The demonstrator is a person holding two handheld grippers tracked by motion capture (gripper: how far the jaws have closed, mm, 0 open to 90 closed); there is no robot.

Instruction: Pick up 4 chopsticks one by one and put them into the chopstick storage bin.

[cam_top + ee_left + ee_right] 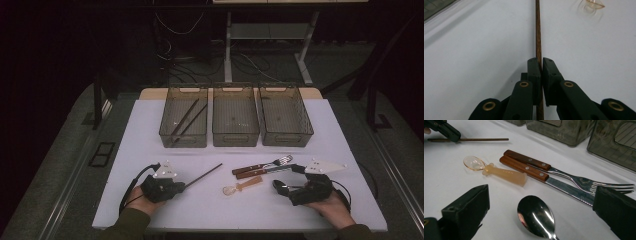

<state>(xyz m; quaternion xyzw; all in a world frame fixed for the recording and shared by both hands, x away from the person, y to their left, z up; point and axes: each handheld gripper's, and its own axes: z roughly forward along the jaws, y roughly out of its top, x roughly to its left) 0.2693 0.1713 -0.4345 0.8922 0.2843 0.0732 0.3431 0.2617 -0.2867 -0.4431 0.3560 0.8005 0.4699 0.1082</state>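
Observation:
My left gripper (pixel 541 60) is shut on a thin brown chopstick (pixel 538 30) that lies on the white table and runs straight ahead from the jaws. From above, that left gripper (pixel 181 187) sits at the front left, with the chopstick (pixel 205 174) slanting up to the right. My right gripper (pixel 541 191) stands open and low over the table, with the bowl of a metal spoon (pixel 536 216) lying between its jaws, untouched. In the high view the right gripper (pixel 287 176) is at the front right.
A wood-handled fork (pixel 584 182) and knife (pixel 524 168) lie side by side beyond the metal spoon, with a translucent plastic spoon (pixel 504 173) to their left. Three smoky bins stand at the back: the left bin (pixel 183 141) holds dark chopsticks (pixel 187 119); the middle bin (pixel 235 136) and right bin (pixel 287 139) stand beside it.

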